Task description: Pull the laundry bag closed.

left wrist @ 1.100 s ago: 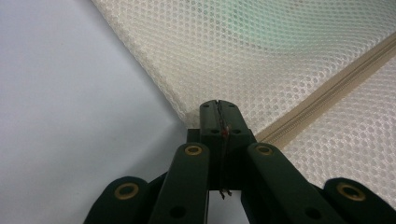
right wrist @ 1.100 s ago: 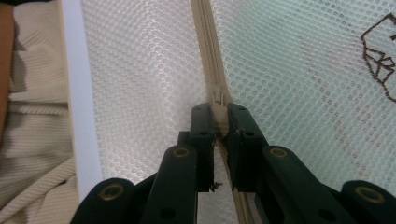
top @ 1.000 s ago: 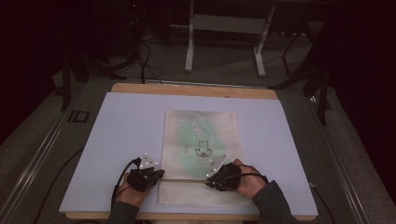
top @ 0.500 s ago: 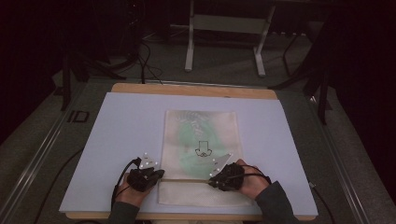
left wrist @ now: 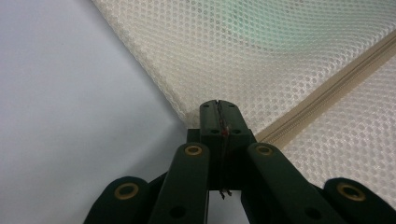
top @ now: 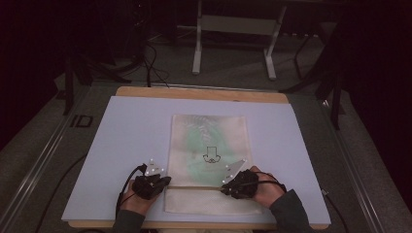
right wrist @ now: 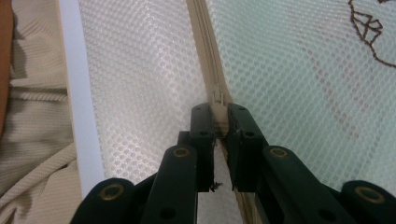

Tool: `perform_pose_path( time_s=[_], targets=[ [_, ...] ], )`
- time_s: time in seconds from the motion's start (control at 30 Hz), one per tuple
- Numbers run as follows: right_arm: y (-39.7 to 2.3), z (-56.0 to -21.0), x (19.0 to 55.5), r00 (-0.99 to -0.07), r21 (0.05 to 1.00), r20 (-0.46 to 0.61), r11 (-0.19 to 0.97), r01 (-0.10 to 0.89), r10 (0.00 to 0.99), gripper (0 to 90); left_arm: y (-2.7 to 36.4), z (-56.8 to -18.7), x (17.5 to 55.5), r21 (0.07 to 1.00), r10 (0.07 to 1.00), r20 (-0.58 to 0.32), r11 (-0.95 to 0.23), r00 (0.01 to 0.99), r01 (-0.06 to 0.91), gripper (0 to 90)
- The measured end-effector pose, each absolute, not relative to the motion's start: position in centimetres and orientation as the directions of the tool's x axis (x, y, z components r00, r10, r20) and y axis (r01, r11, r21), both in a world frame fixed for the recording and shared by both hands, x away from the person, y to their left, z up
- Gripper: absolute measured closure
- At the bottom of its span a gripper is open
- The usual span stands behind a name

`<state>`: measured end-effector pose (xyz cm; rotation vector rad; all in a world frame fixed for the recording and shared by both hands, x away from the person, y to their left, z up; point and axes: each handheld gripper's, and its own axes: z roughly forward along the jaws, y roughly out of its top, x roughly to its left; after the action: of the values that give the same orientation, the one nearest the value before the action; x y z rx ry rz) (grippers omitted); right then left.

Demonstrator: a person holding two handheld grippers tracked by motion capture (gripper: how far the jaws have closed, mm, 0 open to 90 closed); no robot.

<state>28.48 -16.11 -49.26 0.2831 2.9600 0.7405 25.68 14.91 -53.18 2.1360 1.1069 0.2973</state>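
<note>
Mesh bag (top: 208, 145) flat at table (top: 121, 126) centre, long axis twelve to six, zipper (right wrist: 205, 51) crossing near six, left gripper (top: 163, 180) clamped on bag's nine-o'clock edge, right gripper (top: 224, 188) pinching zipper pull (right wrist: 218, 100).

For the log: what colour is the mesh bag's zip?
Beige zip, matching the cream mesh bag; clearest in the right gripper view.
</note>
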Motion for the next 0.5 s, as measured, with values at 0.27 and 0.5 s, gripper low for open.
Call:
perform_pose_path(
  time_s=[0.27,0.5],
  targets=[
    [-16.7,-49.3,28.4,-0.977,0.476,-0.025,0.861,0.176,0.214,82.1,14.9,-53.2,25.7,0.677,0.786,-0.111,-0.389,0.609,0.625,89.3],
    [-17.2,-49.3,28.4,-0.975,0.48,-0.023,0.858,0.185,0.223,82.1,14.9,-53.2,25.7,0.677,0.785,-0.111,-0.389,0.609,0.625,89.3]
  ],
)
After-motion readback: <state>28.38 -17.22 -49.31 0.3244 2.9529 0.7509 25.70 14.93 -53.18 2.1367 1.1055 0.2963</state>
